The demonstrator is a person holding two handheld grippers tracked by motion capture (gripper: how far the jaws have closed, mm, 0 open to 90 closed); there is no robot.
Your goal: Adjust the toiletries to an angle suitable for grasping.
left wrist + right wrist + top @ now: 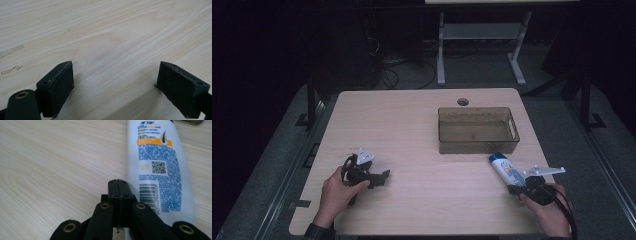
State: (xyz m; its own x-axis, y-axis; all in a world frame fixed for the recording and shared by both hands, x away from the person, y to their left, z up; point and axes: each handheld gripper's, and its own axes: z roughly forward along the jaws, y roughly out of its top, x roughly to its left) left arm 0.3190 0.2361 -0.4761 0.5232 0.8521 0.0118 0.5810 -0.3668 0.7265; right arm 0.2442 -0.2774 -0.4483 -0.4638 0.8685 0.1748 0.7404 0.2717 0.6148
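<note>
A white shampoo bottle (pixel 506 171) with a blue cap and blue and orange print lies flat on the wooden table (pixel 412 130), near its right front. In the right gripper view the bottle (pixel 160 165) lies just to the right of my right gripper (pixel 118 185). That gripper's black jaws are pressed together with nothing between them. In the high view the right gripper (pixel 512 189) sits at the bottle's near end. My left gripper (pixel 381 179) rests low at the left front. Its jaws stand wide apart over bare wood (pixel 115 75), holding nothing.
A brown see-through bin (pixel 478 142) with handle slots stands at the back right of the table, beyond the bottle. A round cable hole (pixel 463 102) is near the far edge. A white table frame (pixel 482 45) stands on the floor behind.
</note>
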